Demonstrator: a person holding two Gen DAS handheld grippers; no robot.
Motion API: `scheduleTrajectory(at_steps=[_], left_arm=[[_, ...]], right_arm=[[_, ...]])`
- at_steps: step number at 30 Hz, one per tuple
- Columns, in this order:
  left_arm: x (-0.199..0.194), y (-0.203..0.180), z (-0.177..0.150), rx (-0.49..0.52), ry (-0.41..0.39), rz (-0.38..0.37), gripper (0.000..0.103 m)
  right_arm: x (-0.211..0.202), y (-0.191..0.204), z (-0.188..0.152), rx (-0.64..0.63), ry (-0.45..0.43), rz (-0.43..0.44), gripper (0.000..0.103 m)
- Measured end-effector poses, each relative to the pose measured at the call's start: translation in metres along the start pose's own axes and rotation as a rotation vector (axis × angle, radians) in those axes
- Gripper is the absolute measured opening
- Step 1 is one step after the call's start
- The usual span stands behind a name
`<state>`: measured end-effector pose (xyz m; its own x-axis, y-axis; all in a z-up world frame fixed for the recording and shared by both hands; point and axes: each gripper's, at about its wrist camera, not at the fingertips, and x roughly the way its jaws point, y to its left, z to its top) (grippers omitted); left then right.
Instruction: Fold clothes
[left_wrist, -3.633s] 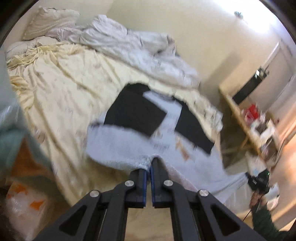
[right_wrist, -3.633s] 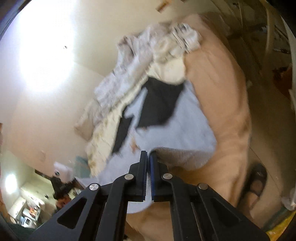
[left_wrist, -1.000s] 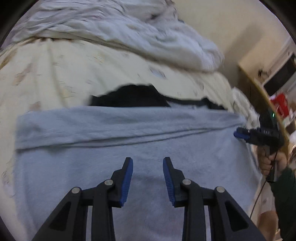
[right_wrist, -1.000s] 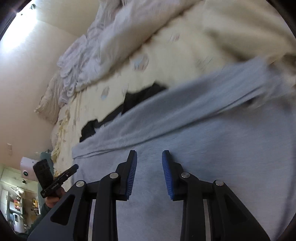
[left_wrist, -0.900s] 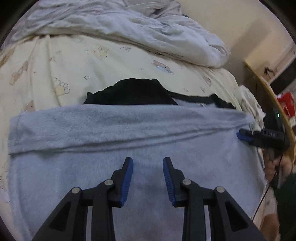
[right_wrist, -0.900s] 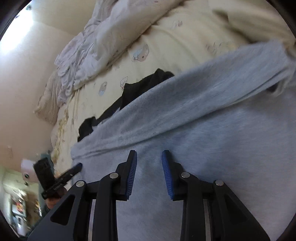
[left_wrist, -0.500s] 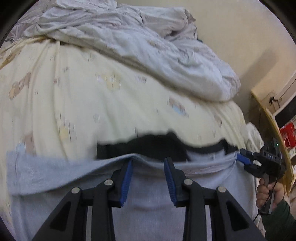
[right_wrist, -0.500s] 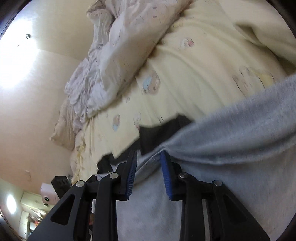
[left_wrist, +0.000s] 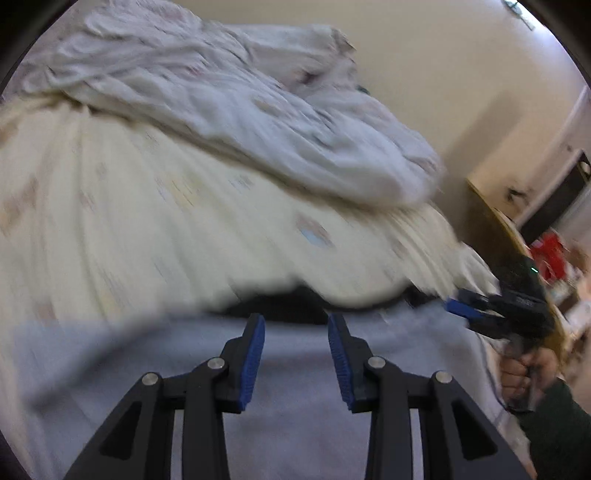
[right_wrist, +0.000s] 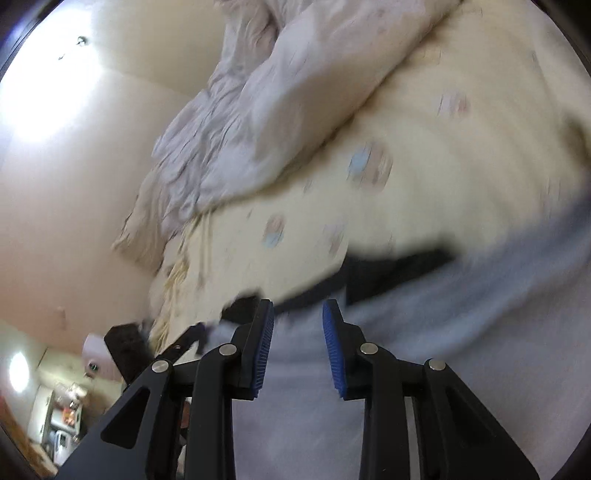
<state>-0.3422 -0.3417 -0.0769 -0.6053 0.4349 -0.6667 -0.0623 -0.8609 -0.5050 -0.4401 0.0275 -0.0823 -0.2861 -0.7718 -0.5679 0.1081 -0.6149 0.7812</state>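
A light blue garment (left_wrist: 295, 424) lies folded over on the bed, with a strip of its black part (left_wrist: 280, 306) showing past the far fold. My left gripper (left_wrist: 295, 321) hangs open just above that fold, nothing between its blue pads (left_wrist: 255, 354). At the right end of the fold, a hand (left_wrist: 524, 369) holds the right gripper (left_wrist: 453, 308). In the right wrist view the right gripper (right_wrist: 297, 310) is open too, over the same garment (right_wrist: 424, 350) and its black strip (right_wrist: 388, 273). The left gripper (right_wrist: 184, 339) shows dimly at the lower left. Both views are blurred.
Beyond the garment a cream printed sheet (left_wrist: 147, 221) covers the bed. A crumpled white duvet (left_wrist: 258, 110) is heaped along the far side by the wall. A wooden desk edge (left_wrist: 498, 236) with a red object (left_wrist: 546, 254) stands at the right.
Both grippers, earlier shut on the garment's near hem, have let go and stand open. Over the last second they slid forward to the far fold, and both views tilted up toward the duvet.
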Motion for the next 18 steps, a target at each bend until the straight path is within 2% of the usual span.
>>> scheduleTrajectory(at_steps=[4,5,6,7,8,9,12,18], left_arm=[[0.017,-0.016,-0.033,-0.040,0.097,-0.059,0.039],[0.023,-0.019,-0.040,-0.055,0.125,-0.074,0.040],[0.029,-0.020,-0.045,-0.069,0.145,-0.084,0.040],[0.032,-0.019,-0.047,-0.092,0.143,-0.084,0.040],[0.035,-0.013,-0.048,-0.146,0.135,-0.090,0.041],[0.038,-0.008,-0.048,-0.200,0.127,-0.095,0.043],[0.043,0.005,-0.048,-0.321,0.091,-0.097,0.044],[0.042,0.009,-0.037,-0.363,0.020,-0.075,0.045]], right_arm=[[0.007,-0.016,-0.037,0.115,0.004,0.040,0.032],[0.007,-0.022,-0.042,0.146,-0.018,0.035,0.035],[0.006,-0.028,-0.047,0.178,-0.038,0.031,0.044],[0.006,-0.035,-0.050,0.213,-0.054,0.035,0.047],[0.005,-0.041,-0.052,0.251,-0.071,0.059,0.055],[0.004,-0.045,-0.054,0.282,-0.088,0.079,0.059],[0.002,-0.042,-0.052,0.295,-0.133,0.093,0.069],[0.016,-0.037,-0.042,0.308,-0.147,0.089,0.072]])
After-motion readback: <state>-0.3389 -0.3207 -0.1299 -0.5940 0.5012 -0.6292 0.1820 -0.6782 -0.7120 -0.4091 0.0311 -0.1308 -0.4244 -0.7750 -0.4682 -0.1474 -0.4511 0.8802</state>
